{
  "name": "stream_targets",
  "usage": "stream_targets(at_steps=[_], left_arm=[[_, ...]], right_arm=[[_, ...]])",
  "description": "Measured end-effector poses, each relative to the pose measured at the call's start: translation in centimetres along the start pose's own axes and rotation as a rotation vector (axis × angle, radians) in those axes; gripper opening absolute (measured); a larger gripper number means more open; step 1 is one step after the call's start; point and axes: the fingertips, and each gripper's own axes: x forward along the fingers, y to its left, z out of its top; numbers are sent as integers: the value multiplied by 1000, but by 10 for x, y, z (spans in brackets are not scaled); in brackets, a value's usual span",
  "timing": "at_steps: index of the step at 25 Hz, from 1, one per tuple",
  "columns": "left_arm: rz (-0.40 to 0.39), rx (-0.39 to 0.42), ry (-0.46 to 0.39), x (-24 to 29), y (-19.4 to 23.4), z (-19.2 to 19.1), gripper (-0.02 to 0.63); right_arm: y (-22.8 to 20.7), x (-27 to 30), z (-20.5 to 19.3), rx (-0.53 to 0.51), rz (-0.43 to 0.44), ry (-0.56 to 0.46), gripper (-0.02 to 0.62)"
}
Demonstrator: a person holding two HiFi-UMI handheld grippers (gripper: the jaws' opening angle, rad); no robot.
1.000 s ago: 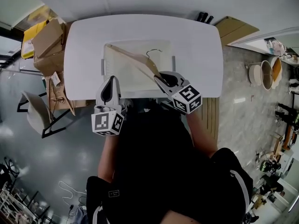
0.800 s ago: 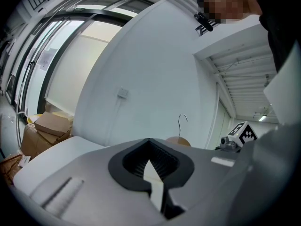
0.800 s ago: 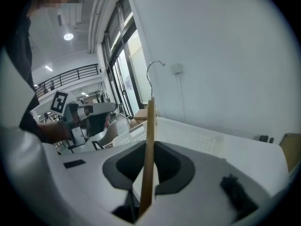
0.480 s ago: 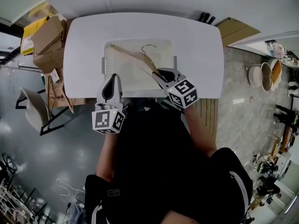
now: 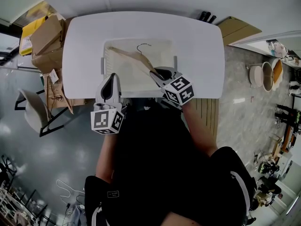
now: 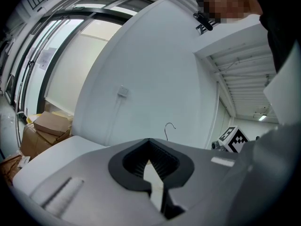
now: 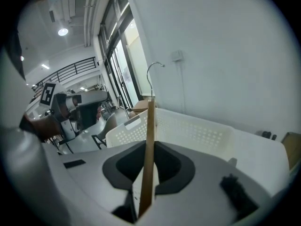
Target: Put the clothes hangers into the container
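Hanger (image 5: 133, 59) slants over the bin (image 5: 104, 65) on the bench (image 5: 200, 46). Right gripper (image 5: 155, 73) has its fingers clamped on one wooden end, probably to lower it in lengthwise. Left gripper (image 5: 112, 78), fingers nearly together and empty, idles at the near edge, clear of the drop.

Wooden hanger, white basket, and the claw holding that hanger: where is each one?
wooden hanger (image 5: 131, 55), head view, on its wooden arm.
white basket (image 5: 162, 55), head view, on its bare floor.
right gripper (image 5: 156, 74), head view, between its jaw tips, shut on the wooden hanger.
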Motion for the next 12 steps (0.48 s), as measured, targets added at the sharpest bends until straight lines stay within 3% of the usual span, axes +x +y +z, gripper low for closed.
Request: stream_targets(at_steps=[12], left_arm=[[10,-2,1,5,5,1,3]], right_arm=[[-5,14,-3,-15,3,65,61]])
